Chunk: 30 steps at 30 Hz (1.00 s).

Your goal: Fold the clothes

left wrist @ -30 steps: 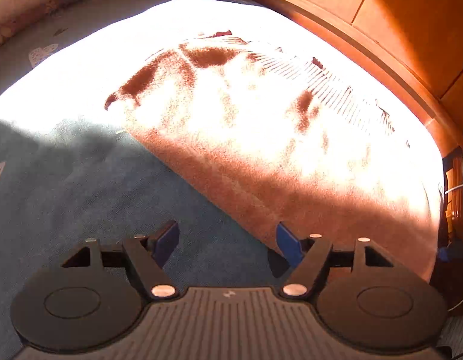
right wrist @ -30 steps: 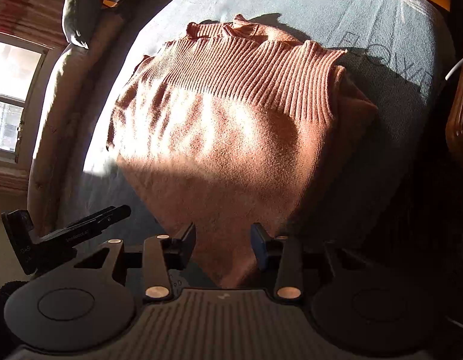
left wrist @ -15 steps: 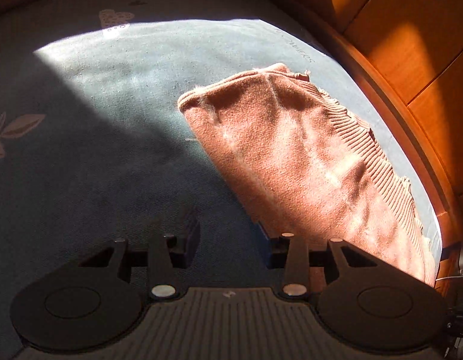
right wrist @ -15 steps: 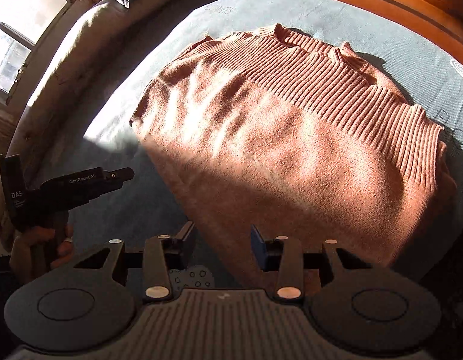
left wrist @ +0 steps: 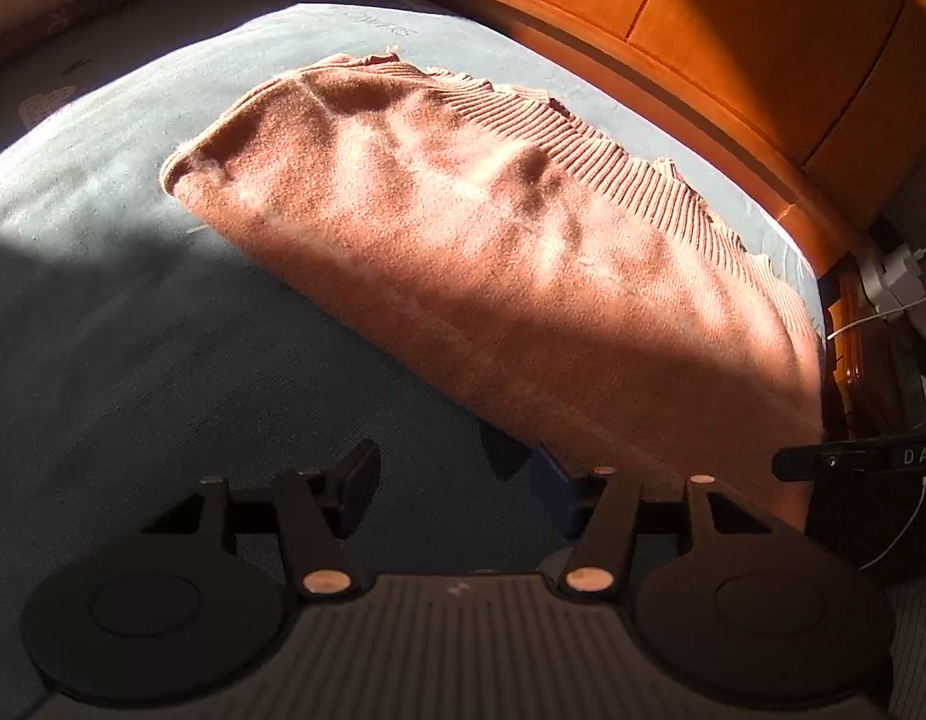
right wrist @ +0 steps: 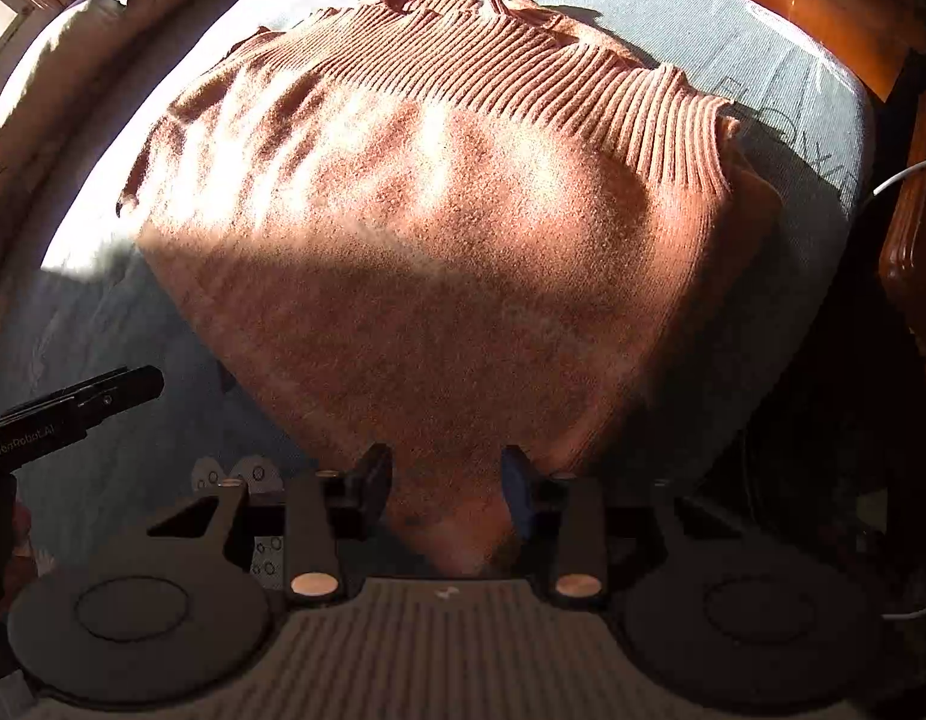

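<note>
A rust-orange knit sweater [left wrist: 493, 276] lies folded on the blue-grey bed sheet [left wrist: 133, 372], its ribbed hem toward the wooden headboard. My left gripper [left wrist: 457, 483] hovers at the sweater's near edge with its jaws opening. Only sheet shows between them, and the right finger [left wrist: 553, 492] is just beside the fabric. In the right wrist view the sweater [right wrist: 439, 252] fills the middle. My right gripper [right wrist: 445, 477] is open over its near corner; fabric lies between the fingers, but the pads do not press on it.
An orange wooden headboard [left wrist: 703, 30] curves behind the bed. A power strip with white cables [left wrist: 895, 276] sits off the bed's right end by dark wooden furniture [right wrist: 913, 240]. A pale cushion [right wrist: 55, 90] lines the left side. The other gripper's black body [right wrist: 73, 414] shows at the left.
The left gripper's jaws narrowed, then widened again, and its view swung back over the sweater. The right gripper came in over the sweater's near corner; its jaw gap is unchanged.
</note>
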Motion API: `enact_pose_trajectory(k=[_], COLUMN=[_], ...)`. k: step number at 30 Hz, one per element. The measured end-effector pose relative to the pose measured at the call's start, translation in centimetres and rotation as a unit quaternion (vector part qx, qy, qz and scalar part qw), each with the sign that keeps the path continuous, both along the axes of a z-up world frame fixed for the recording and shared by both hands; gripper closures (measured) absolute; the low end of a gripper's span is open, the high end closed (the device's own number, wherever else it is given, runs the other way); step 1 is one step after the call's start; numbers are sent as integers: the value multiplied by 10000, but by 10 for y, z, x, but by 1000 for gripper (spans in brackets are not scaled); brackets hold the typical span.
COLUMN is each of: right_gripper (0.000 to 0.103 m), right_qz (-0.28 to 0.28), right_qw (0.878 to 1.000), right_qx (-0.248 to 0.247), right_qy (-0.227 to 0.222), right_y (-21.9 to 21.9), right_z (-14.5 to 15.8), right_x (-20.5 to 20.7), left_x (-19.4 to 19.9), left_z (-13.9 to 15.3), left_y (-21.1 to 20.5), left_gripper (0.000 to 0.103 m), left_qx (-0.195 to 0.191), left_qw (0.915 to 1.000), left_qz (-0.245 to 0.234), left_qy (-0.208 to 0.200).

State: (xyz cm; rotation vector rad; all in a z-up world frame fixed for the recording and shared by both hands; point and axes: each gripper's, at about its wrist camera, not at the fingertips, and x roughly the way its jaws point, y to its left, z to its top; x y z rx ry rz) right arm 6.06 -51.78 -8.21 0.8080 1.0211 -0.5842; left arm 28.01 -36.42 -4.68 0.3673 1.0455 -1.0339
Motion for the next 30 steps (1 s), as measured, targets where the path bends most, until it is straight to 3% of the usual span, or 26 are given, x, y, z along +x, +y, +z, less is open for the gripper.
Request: enact_pose_trajectory(k=[3, 8, 11, 13, 18, 23, 30], right_gripper=[58, 59, 56, 57, 55, 48, 45], right_qz=[45, 1018, 1032, 906, 1006, 1166, 1139], right_qw=[9987, 9884, 9894, 9919, 9927, 9917, 9928], right_qx=[-503, -1114, -1023, -882, -623, -364, -158], right_qy=[-94, 196, 63, -84, 248, 398, 326], right_y=[-32, -63, -79, -89, -89, -96, -112], right_z=[17, -3, -12, -14, -1, 4, 3], right_x=[5, 16, 5, -5, -6, 0, -4], left_x=[-25, -59, -75, -83, -101, -118, -143], left_z=[2, -2, -4, -4, 3, 10, -6], left_y=[-15, -44, -57, -66, -93, -124, -157], left_gripper=[36, 33, 31, 31, 31, 26, 27], left_qx=[-9, -81, 18, 111, 212, 139, 352], left_qw=[9965, 9846, 9781, 9750, 9665, 9652, 9625], left_qz=[-792, -1728, -2051, -2177, -2491, -2566, -2556], left_qy=[-276, -255, -360, -433, -574, -489, -838])
